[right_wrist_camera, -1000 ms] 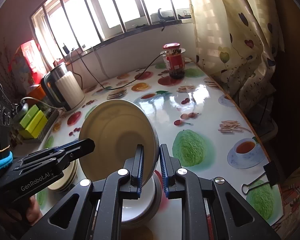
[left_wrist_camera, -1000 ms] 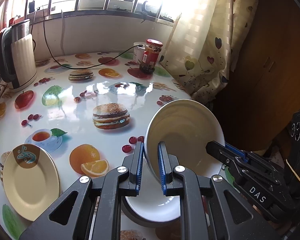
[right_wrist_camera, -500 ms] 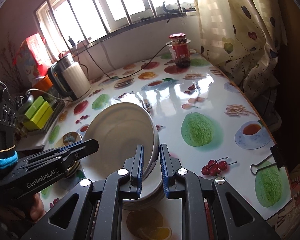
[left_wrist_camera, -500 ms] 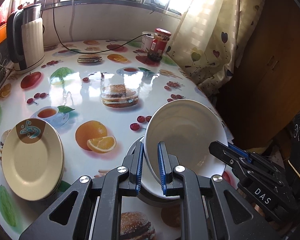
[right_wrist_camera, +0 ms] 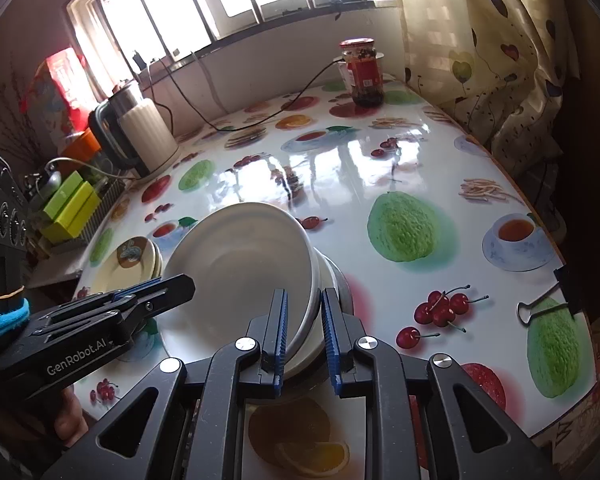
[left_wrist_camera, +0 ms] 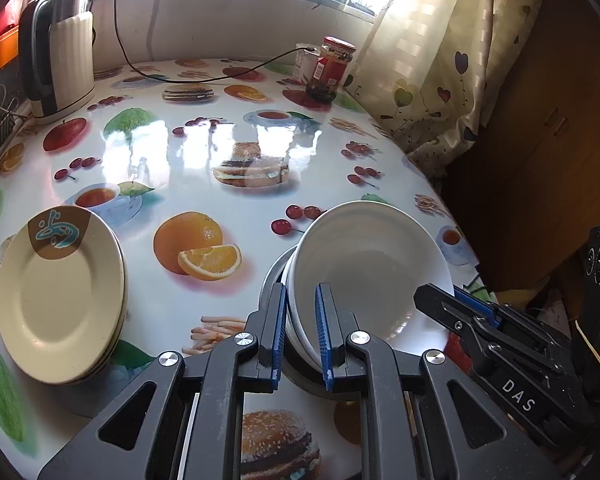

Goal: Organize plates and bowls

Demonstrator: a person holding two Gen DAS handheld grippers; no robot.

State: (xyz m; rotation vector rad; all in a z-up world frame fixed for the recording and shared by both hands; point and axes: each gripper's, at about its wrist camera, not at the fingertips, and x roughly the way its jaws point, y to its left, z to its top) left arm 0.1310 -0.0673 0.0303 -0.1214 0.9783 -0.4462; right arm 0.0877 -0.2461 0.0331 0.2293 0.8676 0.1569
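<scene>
Left wrist view: the left tool (left_wrist_camera: 302, 332) is pinching the near rim of the white bowl (left_wrist_camera: 372, 264), with its blue pads nearly together on the thin edge. The right tool (left_wrist_camera: 452, 300) is poking in from the right side and is gripping the far rim of the same bowl. In the right wrist view the right tool (right_wrist_camera: 304, 336) is also almost closed on that rim, and the left tool (right_wrist_camera: 156, 292) is reaching in from the left.

The bowl is coming down. A moment ago it was tipped up high above the stack of bowls (right_wrist_camera: 332, 280); now it is sitting much lower and flatter, nearly nested in that stack near the front edge of the tabletop (left_wrist_camera: 228, 152). I think the bowl is almost in place, so letting go is likely the next step.

The stack of plates (left_wrist_camera: 60, 292) is waiting by the left edge of the tabletop, well apart from the bowls.

The held bowl is hiding most of the stack under it, so I cannot count those bowls. I cannot tell if the bowl is fully resting yet.
</scene>
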